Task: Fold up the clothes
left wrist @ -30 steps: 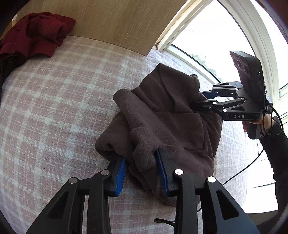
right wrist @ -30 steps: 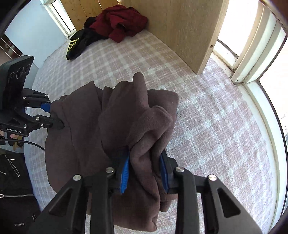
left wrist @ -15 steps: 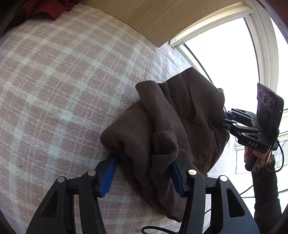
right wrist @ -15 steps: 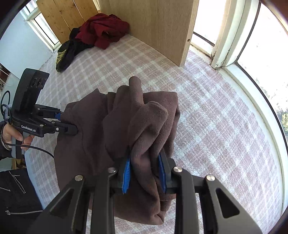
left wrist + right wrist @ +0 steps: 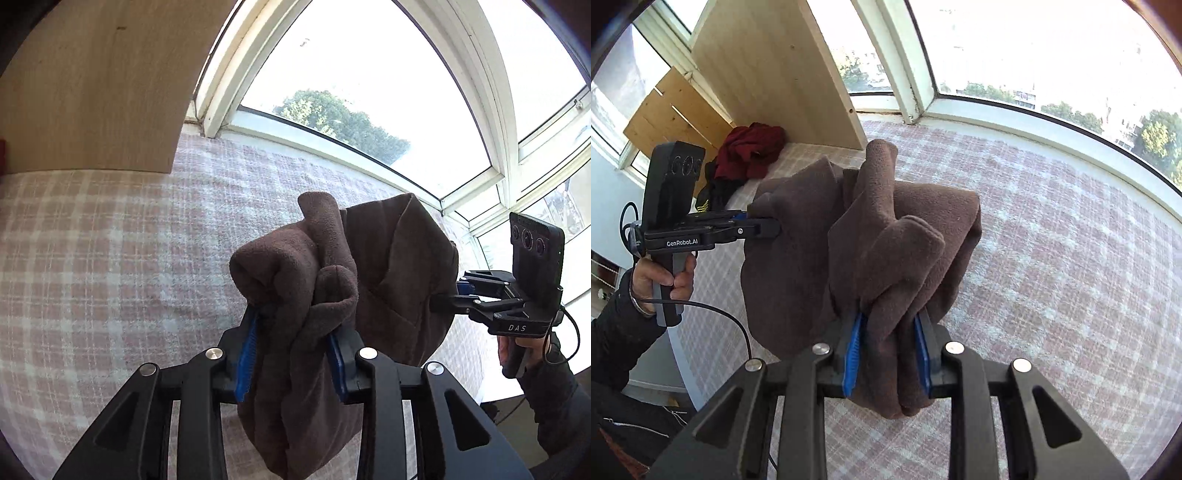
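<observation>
A folded brown fleece garment (image 5: 388, 273) hangs in the air between my two grippers, above the pink plaid bed (image 5: 110, 251). My left gripper (image 5: 291, 350) is shut on a bunched edge of it. My right gripper (image 5: 886, 354) is shut on the opposite bunched edge of the brown fleece garment (image 5: 798, 251). In the left wrist view the right gripper (image 5: 443, 297) shows at the right, biting the far side. In the right wrist view the left gripper (image 5: 768, 227) shows at the left, biting the cloth.
A red garment (image 5: 751, 147) and a black one (image 5: 716, 188) lie piled at the bed's far end by a wooden panel (image 5: 775, 70). Windows (image 5: 369, 92) run along the bed (image 5: 1052, 240). A cable (image 5: 713, 314) trails from the left gripper.
Both grippers have lifted the brown garment off the bed and tilted upward; it now hangs between them. The grips have not changed.
</observation>
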`<action>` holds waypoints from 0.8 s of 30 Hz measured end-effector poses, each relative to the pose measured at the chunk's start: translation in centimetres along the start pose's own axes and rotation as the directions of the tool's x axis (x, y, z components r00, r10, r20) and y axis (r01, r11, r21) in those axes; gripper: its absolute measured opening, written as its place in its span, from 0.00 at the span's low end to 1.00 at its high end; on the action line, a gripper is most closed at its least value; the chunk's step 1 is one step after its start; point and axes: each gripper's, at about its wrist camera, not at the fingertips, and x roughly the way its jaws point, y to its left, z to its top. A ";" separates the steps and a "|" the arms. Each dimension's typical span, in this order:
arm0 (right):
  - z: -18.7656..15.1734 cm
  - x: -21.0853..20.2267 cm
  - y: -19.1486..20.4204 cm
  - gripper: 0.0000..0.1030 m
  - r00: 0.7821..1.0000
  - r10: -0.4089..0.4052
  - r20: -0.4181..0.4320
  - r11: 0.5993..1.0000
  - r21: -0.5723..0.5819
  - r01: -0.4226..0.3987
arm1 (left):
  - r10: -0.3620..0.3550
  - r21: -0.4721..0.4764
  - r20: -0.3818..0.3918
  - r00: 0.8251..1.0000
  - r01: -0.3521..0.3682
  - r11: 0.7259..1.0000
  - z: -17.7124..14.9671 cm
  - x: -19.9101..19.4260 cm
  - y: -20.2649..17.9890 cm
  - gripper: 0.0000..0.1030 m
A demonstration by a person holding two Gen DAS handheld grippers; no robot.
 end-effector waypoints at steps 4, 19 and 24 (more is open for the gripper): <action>0.4 2.4 -4.4 0.27 0.998 -0.048 -0.028 0.992 0.116 0.051 | 0.157 0.075 -0.074 0.985 -0.152 0.986 2.2 3.9 1.3 0.42; 0.6 2.6 -1.4 0.32 1.000 -0.010 0.019 1.000 0.003 0.010 | 0.067 0.269 -0.014 0.998 -0.061 0.961 1.0 3.5 -3.7 0.43; -0.4 2.7 -4.9 0.32 0.991 0.118 0.062 0.982 0.143 -0.125 | 0.181 0.251 -0.039 0.983 -0.166 0.954 0.4 6.6 -0.7 0.27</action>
